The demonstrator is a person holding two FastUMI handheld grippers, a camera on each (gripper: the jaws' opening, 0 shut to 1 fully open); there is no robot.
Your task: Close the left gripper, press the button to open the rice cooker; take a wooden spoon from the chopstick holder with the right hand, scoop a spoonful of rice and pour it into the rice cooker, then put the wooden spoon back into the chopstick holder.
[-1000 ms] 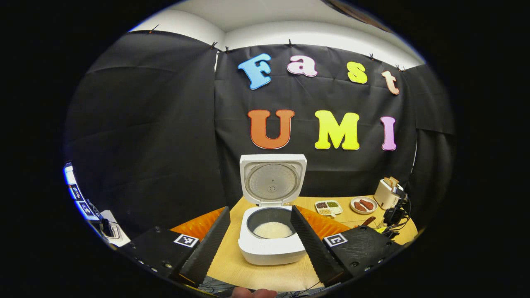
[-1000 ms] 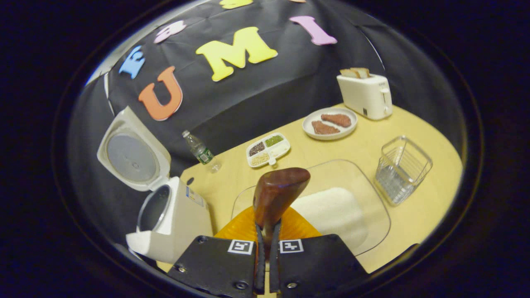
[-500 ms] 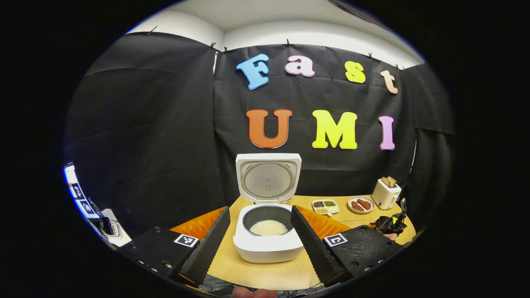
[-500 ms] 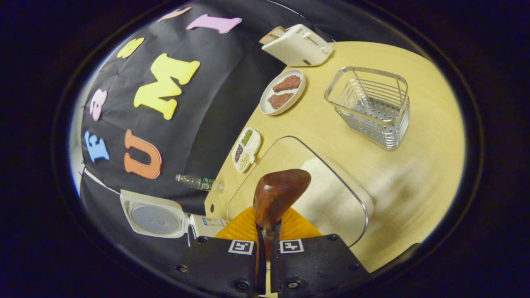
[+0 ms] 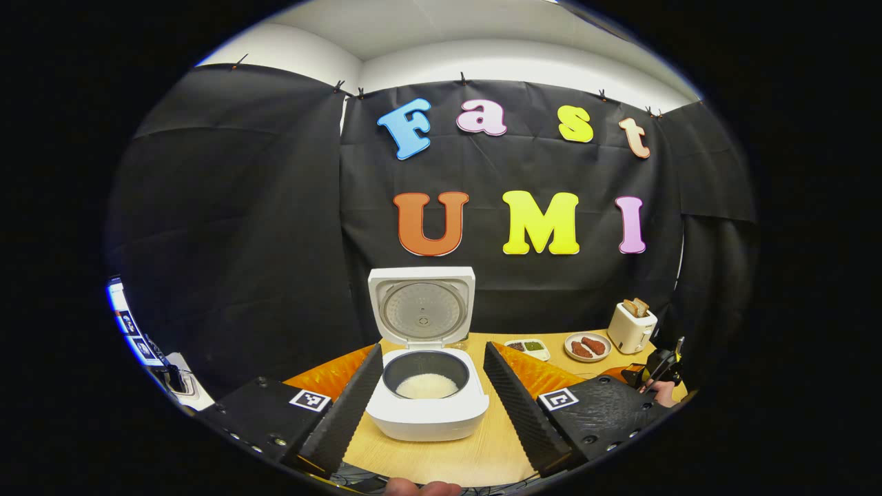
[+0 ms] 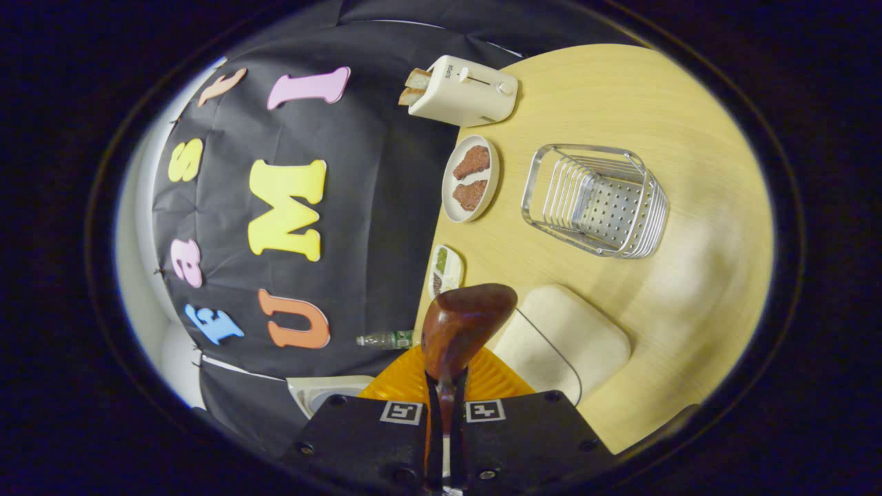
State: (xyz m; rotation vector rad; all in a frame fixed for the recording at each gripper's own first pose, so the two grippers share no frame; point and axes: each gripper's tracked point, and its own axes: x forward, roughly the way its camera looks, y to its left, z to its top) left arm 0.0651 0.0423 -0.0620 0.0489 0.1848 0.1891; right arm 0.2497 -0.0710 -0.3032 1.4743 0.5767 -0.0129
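A: Left gripper (image 5: 433, 396)?
B: Jaws wide apart, empty; open rice cooker (image 5: 427, 406) bottom centre, rice inside.
A: Right gripper (image 6: 441, 441)?
B: Clamped on wooden spoon (image 6: 462, 327), lower centre. Chopstick holder (image 6: 596, 201) upper right. Toaster (image 6: 465, 91) lettering illegible.

The dark brown wooden spoon (image 6: 467, 318) looks glossy and smooth. The chopstick holder of shiny metal wire (image 6: 597, 200) stands on the matt pale wood-grain worktop (image 6: 661, 124). The white rice cooker (image 5: 427, 413) looks like smooth plastic.
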